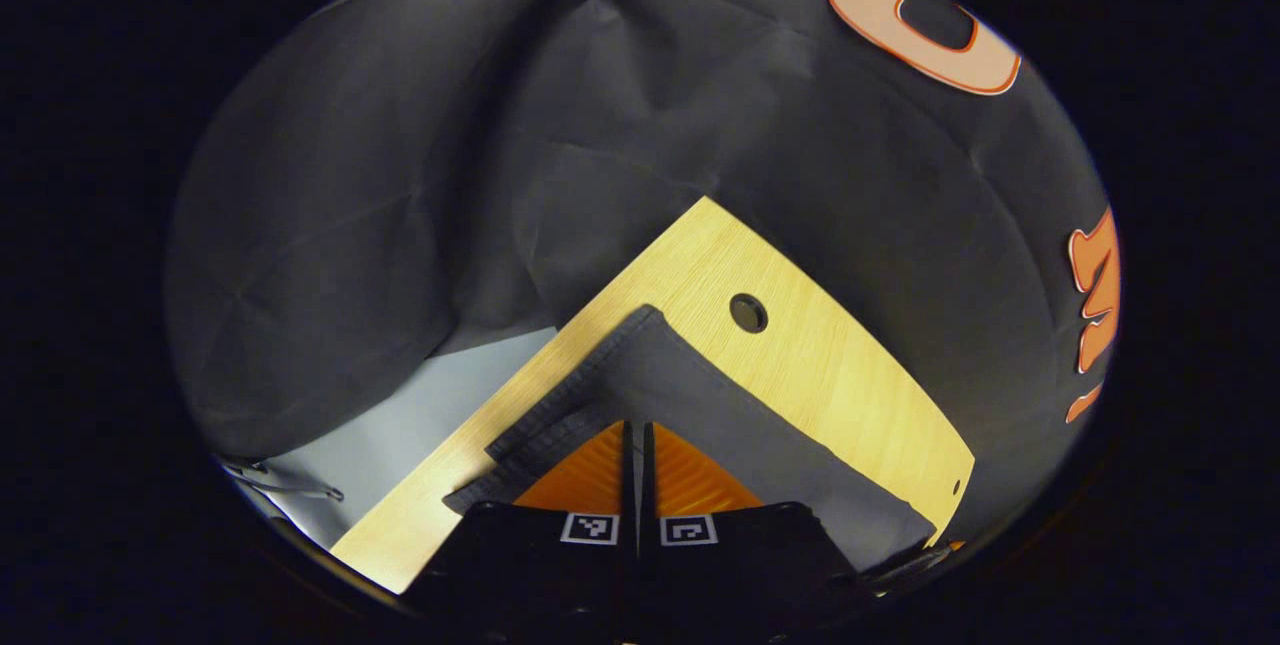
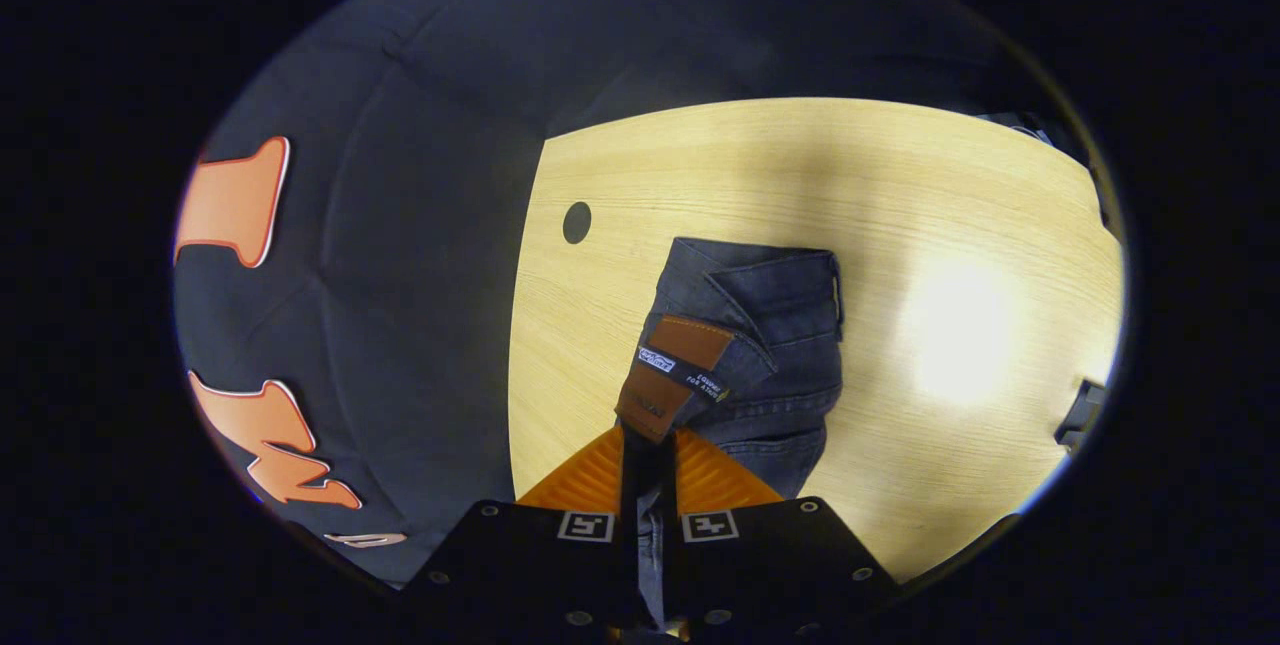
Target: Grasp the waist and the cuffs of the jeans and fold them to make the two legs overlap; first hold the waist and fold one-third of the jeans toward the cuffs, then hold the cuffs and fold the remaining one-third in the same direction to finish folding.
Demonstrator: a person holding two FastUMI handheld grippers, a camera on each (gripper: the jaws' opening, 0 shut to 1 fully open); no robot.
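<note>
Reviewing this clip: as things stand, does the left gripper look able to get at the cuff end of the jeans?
Probably yes. The left gripper sits right over the hemmed end of the jeans on the table, its fingers nearly closed with only a narrow gap. Whether they pinch the fabric cannot be told.
</note>
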